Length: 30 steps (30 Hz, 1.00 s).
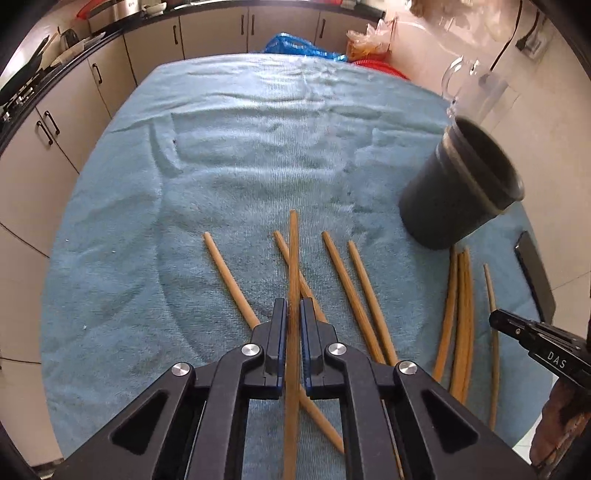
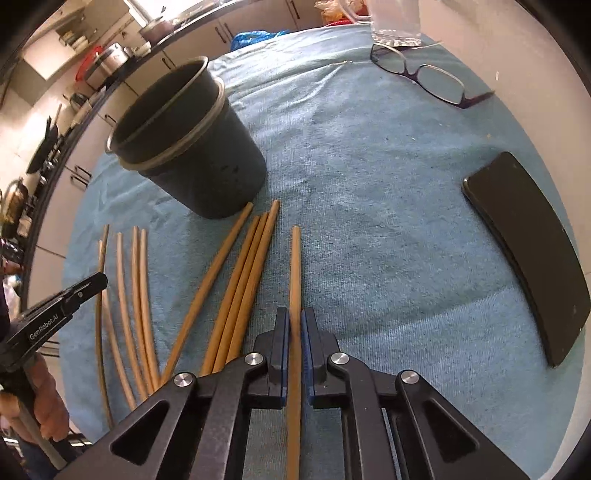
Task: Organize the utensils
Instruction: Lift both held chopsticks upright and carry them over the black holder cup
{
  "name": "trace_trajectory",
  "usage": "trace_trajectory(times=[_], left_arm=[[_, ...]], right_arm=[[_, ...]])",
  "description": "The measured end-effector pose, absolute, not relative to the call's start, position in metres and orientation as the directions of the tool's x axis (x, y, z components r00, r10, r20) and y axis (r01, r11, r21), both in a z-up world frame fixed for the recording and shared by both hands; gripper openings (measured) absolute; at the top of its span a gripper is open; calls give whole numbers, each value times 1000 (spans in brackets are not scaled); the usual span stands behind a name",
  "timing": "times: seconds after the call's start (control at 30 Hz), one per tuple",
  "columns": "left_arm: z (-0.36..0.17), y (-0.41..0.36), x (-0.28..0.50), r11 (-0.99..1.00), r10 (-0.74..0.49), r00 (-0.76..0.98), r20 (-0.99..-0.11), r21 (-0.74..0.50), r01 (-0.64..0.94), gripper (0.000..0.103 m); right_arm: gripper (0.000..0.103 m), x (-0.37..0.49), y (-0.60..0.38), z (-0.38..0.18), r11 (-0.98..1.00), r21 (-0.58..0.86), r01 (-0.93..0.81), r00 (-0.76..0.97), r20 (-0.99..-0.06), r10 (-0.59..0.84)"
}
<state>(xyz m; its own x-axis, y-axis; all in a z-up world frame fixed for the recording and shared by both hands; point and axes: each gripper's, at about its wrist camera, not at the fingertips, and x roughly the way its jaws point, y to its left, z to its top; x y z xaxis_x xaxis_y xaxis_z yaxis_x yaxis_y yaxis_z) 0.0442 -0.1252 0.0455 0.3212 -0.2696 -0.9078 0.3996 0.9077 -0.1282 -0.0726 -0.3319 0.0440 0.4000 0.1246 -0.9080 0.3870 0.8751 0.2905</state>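
Several wooden chopsticks lie on a blue towel (image 1: 258, 147). In the left wrist view my left gripper (image 1: 293, 306) is shut on one chopstick (image 1: 293, 258), which runs between the blue pads and crosses another chopstick (image 1: 286, 251). More chopsticks (image 1: 351, 280) lie to its right, and a bundle (image 1: 460, 314) lies below the dark cup (image 1: 458, 192). In the right wrist view my right gripper (image 2: 294, 315) is shut on a single chopstick (image 2: 295, 269). A close group of chopsticks (image 2: 251, 273) lies just left of it, pointing at the dark grey cup (image 2: 192, 140), which stands upright and looks empty.
Glasses (image 2: 421, 77) and a clear glass mug (image 2: 395, 22) sit at the far right of the towel (image 2: 369, 184). A black phone (image 2: 532, 254) lies on the right. Kitchen cabinets (image 1: 214, 33) run along the back and left. A hand (image 2: 44, 402) holds the left gripper (image 2: 74, 295).
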Motion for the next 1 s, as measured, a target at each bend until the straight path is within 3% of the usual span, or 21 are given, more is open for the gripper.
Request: trace_trajectory(times=[0.23,0.5,0.73,1.0], left_arm=[[87,-109,24,897,-347,397,-850,-179,403,7],[141,-92,-17,874,-431,499,-752,-212,437,7],[168,-86,-41,871,-446,568,-691,-188,454,7],[183,-83,-48,870,-453,596,-663,-183,457,7]], right_arm=[[7,-99,-337,80,868,348,353,512,-849,132],[7,-144,-335,140,892,367,263,689,-718,92],[7,-171,-313,171,913,351,207,796,-604,52],[7,-187,-311,188,927,327,186,833,-552,28]])
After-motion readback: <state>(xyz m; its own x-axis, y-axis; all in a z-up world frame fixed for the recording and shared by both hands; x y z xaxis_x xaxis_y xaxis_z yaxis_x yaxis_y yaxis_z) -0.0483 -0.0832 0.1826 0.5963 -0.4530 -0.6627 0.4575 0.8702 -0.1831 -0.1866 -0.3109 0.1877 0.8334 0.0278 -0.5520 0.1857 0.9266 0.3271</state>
